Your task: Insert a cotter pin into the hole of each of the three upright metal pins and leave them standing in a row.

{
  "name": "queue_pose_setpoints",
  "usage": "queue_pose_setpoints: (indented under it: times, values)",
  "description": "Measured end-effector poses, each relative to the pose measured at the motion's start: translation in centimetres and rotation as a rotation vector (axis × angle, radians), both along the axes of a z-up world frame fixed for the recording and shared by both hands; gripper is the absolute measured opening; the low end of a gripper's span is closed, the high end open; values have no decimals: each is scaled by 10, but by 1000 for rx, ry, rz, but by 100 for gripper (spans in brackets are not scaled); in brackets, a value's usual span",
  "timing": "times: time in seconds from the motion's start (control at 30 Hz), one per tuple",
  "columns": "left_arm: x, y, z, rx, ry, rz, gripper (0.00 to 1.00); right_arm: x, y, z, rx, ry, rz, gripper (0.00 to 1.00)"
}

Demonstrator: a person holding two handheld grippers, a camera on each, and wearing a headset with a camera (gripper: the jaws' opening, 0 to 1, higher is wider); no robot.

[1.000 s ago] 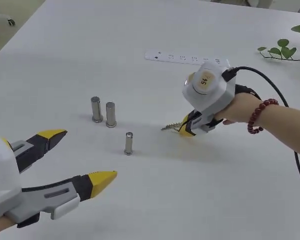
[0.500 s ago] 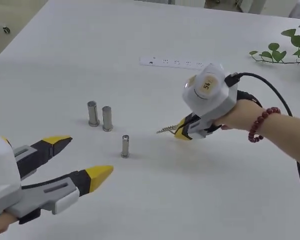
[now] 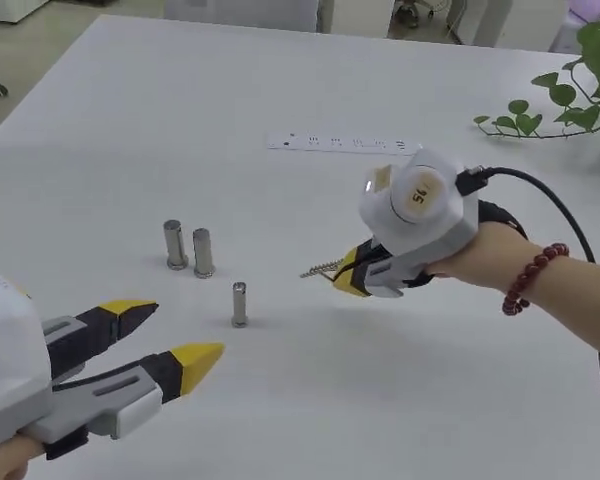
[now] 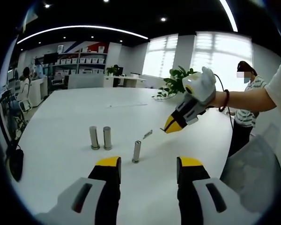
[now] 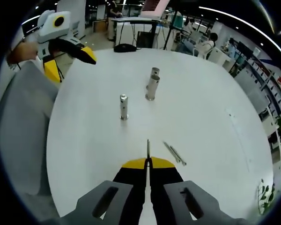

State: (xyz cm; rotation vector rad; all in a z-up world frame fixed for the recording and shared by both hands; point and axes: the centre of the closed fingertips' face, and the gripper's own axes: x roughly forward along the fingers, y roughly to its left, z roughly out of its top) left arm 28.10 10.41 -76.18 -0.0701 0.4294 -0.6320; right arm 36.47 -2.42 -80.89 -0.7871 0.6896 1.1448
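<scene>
Right gripper point(image 3: 346, 272) pinches a cotter pin point(image 3: 320, 268), long axis toward nine o'clock. Left gripper point(image 3: 183, 331) gapes. The right gripper view adds two loose cotter pins point(image 5: 174, 153).

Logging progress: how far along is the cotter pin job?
Done: nothing yet; the three metal pins stand bare. In hand: the right tool is shut on one cotter pin; the left tool is open. Left: all three insertions; two spare cotter pins lie on the table.

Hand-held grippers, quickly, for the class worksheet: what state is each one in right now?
Left hand-held gripper: open, holding nothing.
Right hand-held gripper: closed on a cotter pin.
</scene>
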Motion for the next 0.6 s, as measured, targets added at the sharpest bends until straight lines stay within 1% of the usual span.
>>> queue_pose_setpoints:
  times: [0.07,0.17,0.37,0.5,0.6]
  values:
    - [-1,-2,1,-7,0,-2,45,-5,2,3,9,-8,11,2]
    - [-4,-8,4,-9,-10,-23,43,-13,6,7,26,-15,25,2]
    - [-8,-18,6,-25,-5,-51,41,-29,14,13,57,-21,48,2]
    - [-11,-25,5,-37,4,-61,40,-42,21,15,81,-9,65,2]
    - [-13,-29,4,-47,21,-70,39,-51,26,16,92,-6,76,2]
